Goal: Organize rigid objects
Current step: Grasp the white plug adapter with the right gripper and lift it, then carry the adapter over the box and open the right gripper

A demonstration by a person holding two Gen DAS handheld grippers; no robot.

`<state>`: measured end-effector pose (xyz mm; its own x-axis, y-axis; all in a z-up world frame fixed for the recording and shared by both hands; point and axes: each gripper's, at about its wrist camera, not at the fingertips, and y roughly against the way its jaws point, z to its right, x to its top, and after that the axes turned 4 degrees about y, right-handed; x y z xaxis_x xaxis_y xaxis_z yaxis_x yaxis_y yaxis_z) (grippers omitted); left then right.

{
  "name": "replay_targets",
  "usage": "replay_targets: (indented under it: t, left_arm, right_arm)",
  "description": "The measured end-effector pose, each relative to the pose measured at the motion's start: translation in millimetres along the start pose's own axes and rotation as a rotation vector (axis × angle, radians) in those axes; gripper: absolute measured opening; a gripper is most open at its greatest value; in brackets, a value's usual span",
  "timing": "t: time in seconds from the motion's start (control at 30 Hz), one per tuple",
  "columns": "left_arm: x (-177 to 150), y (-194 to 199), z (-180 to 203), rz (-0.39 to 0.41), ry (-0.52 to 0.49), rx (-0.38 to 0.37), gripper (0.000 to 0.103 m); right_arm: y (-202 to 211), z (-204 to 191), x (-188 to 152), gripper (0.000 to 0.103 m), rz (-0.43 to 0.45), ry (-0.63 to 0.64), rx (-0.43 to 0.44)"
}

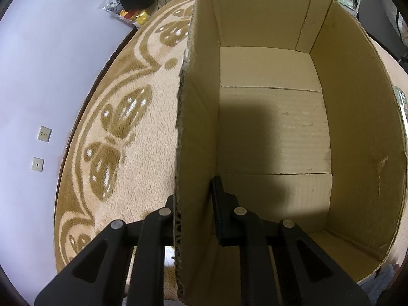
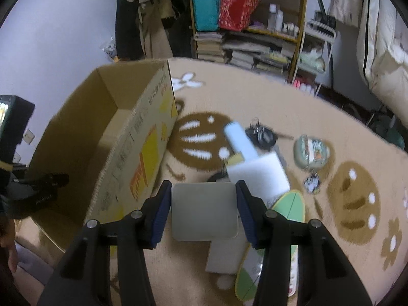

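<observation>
left claw (image 1: 193, 211) clamps box (image 1: 270, 117) wall; right claw (image 2: 202, 214) grips gray tile (image 2: 204, 211) by its edges. risk: tile slips, clips box rim.

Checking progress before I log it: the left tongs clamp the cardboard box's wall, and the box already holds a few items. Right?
Not quite. The left tongs do clamp the cardboard box wall, but the left wrist view shows the box holding nothing.

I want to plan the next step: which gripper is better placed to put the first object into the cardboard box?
Probably the right gripper: its fingers flank the grey square box beside the empty cardboard box. The left gripper straddles the box wall, apparently steadying it.
</observation>
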<state>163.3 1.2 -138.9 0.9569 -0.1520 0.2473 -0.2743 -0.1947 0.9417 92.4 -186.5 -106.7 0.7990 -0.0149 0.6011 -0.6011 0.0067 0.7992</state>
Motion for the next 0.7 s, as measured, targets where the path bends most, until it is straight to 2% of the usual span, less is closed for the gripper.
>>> replay_targets:
  t: [0.23, 0.4, 0.7]
  left_arm:
    - [-1.5, 0.6, 5.5, 0.006, -0.022, 0.012, 0.015]
    - [-1.1, 0.8, 7.1, 0.004, -0.021, 0.01, 0.015]
    - [-2.3, 1.8, 2.4, 0.006, -0.013, -0.002, 0.015]
  right_arm:
    - [18.8, -12.6, 31.1, 0.053, 0.082, -0.011, -0.016]
    - [31.0, -31.1, 52.7, 0.053, 0.16, 0.025, 0.027]
    - [40.3, -62.7, 69.3, 0.053, 0.219, 0.092, 0.084]
